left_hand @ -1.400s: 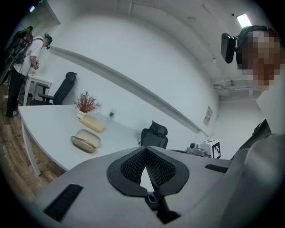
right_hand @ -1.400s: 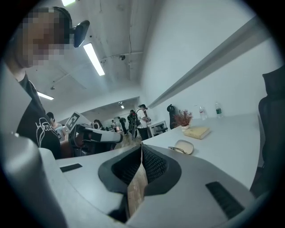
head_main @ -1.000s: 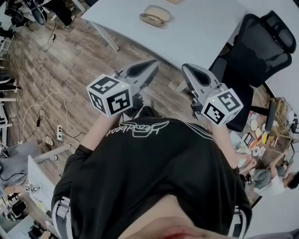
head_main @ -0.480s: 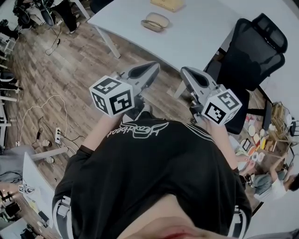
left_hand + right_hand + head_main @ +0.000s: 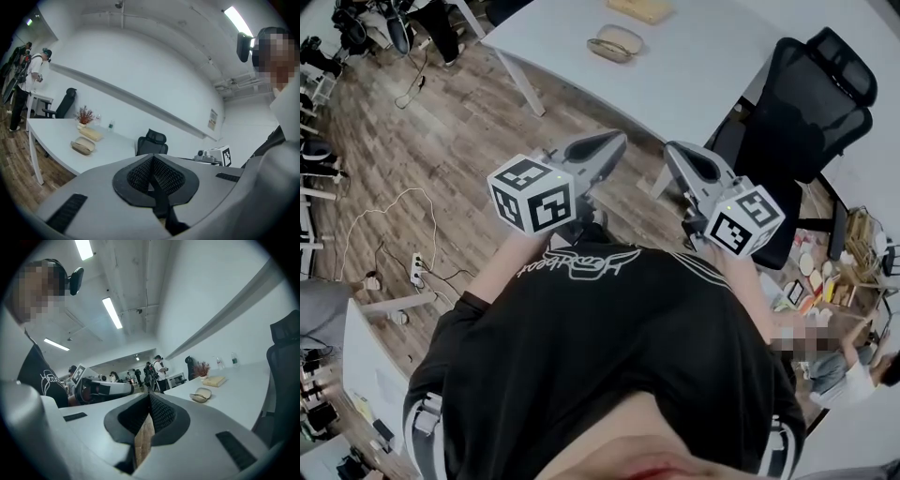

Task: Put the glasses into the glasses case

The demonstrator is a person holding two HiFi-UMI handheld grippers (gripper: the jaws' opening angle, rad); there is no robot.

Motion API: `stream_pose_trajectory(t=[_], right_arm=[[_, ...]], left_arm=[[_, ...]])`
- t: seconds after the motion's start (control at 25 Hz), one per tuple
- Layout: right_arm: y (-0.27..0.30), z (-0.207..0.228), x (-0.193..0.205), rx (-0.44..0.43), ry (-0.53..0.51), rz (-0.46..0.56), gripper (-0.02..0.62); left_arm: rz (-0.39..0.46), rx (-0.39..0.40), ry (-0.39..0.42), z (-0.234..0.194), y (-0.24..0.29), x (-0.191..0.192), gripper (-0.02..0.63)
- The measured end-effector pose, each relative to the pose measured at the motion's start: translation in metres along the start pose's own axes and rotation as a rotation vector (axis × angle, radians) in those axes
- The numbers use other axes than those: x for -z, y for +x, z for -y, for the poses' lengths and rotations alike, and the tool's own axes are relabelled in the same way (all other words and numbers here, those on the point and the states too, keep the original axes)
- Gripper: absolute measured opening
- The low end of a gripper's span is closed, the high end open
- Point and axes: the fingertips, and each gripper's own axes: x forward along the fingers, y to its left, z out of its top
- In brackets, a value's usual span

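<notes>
Far ahead, a beige glasses case is seen lying open on the white table, its lid tipped back, near a yellowish book that is cut off by the top edge. Whether glasses lie inside cannot be made out, as the case shows too small in every view. The left gripper and right gripper are held side by side over the wooden floor, well apart from the case. Each has its jaws pressed together with nothing gripped.

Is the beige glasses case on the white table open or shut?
Open: the beige glasses case has its lid lifted apart from its base; contents unclear.
</notes>
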Motion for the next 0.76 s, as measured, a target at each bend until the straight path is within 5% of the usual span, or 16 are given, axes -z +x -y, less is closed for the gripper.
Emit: stream_pose_trajectory(t=[0.76], right_arm=[[-0.009, -0.011, -0.003, -0.001, -0.016, 0.019, 0.008]], left_arm=[[-0.039, 0.001, 0.020, 0.012, -0.002, 0.008, 0.006]])
